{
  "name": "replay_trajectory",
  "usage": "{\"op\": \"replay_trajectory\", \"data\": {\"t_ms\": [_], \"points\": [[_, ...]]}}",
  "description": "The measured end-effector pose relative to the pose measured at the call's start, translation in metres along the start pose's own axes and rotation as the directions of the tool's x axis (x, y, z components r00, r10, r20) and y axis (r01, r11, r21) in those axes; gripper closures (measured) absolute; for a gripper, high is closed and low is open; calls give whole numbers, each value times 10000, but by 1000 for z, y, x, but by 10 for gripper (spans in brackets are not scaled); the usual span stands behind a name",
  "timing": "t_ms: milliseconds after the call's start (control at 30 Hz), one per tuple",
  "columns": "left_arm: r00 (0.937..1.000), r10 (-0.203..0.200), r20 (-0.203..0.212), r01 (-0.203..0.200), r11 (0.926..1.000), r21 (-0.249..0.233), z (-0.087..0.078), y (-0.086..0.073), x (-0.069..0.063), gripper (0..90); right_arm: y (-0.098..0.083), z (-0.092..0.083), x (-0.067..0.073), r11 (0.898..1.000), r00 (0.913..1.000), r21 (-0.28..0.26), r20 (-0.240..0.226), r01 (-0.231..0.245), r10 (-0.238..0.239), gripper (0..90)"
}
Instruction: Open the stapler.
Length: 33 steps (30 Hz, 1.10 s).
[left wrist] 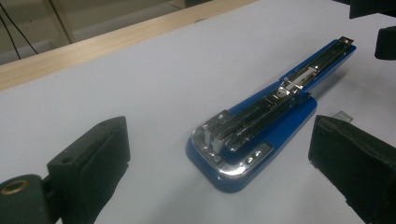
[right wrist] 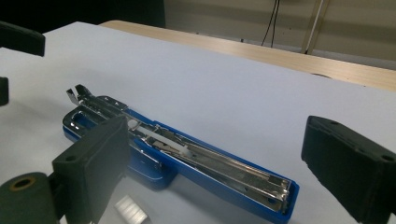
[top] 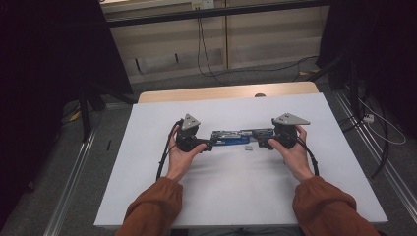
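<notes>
- My left gripper (top: pixel 209 145) and right gripper (top: pixel 260 143) both stand wide, pads clear of everything.
- The blue stapler (top: pixel 239 136) lies flat on the white table (top: pixel 147 196), opened out full length between the two grippers.
- It looks stiff and fairly heavy, with slick chrome rails (left wrist: pixel 261 109); I judge the blue sides the safest place to pinch.
- A strip of staples (right wrist: pixel 131 211) lies just beside it, small and easily scattered.
- The hinge spring's state is hard to make out.

Blue stapler (left wrist: pixel 261 121) with silver metal; black claw pads; white table (top: pixel 236 196); rust-brown sleeves (top: pixel 155 209).
</notes>
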State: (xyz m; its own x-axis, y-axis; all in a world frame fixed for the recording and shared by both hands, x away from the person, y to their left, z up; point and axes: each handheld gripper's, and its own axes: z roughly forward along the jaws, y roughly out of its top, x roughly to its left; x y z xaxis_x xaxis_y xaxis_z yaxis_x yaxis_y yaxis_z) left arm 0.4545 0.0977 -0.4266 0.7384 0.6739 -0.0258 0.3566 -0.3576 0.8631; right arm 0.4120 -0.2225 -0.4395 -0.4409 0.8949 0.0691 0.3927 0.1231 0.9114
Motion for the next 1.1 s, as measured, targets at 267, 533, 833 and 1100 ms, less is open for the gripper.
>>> {"op": "replay_trajectory", "data": {"t_ms": [267,533,833,1100], "points": [[10000,-46,23,46,9998,-171,-19,-9,3,49,-2,-10,-1,9999,9999,82,-1,139,-139,76],[9982,-420,-424,406,9986,-327,-42,-23,8,52,-1,-14,-1,9996,9997,131,-62,236,-235,82],[9983,-417,-408,406,9988,-275,-63,-38,6,50,0,-24,4,9989,9989,-21,27,478,-478,93],[9932,-1022,-552,976,9920,-806,-88,-51,2,44,-8,-30,0,9990,9990,238,-267,375,-369,86]]}}
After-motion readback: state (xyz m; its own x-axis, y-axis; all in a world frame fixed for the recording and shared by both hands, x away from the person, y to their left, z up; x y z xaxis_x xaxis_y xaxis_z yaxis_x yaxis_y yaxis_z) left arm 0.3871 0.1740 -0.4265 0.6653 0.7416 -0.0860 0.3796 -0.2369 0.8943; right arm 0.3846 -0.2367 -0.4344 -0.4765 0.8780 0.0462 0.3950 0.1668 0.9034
